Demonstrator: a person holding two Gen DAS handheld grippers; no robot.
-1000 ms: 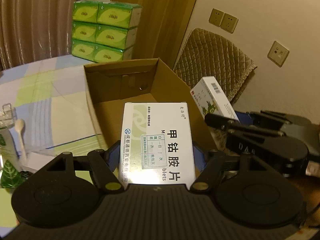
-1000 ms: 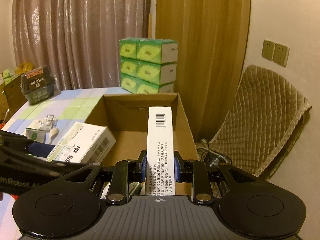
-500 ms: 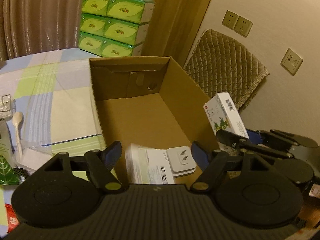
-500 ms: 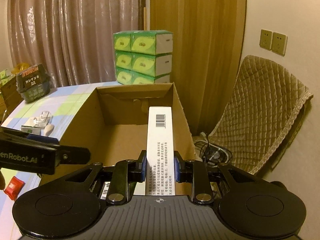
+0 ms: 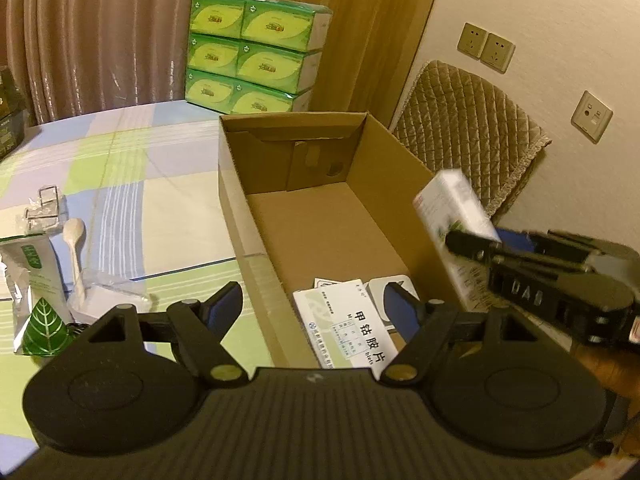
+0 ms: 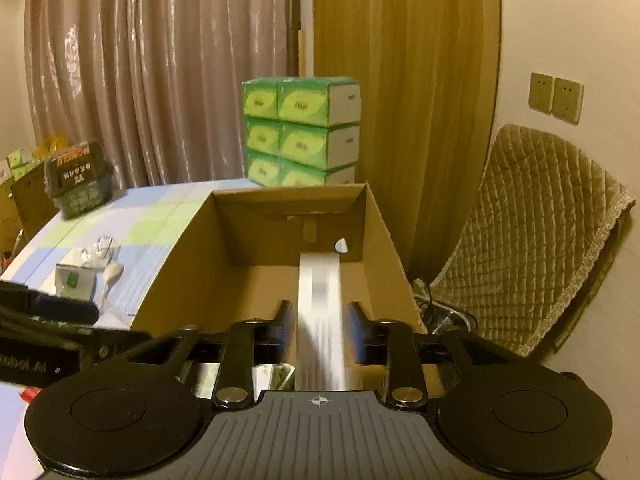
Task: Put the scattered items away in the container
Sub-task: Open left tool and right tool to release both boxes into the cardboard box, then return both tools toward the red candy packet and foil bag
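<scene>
Right hand-held gripper [image 6: 318, 320]: jaws opening, pads clear of the slim white box [image 6: 320, 320], blurred between them above the cardboard box [image 6: 384, 236]. Risk: it may tip against the right wall.
Left hand-held gripper [image 5: 314, 306]: jaws opening, empty; medicine box [image 5: 352, 328] lies inside.
Left of the cardboard box, on the desk [image 5: 132, 184]: pouch [image 5: 34, 276], spoon [image 5: 76, 252], unsorted. Beyond: tissue packs [image 5: 256, 56].

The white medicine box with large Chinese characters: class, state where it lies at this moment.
In the left wrist view the white medicine box lies flat on the cardboard box's floor at its near end, beside a white plug adapter, just beyond the open left gripper.
</scene>
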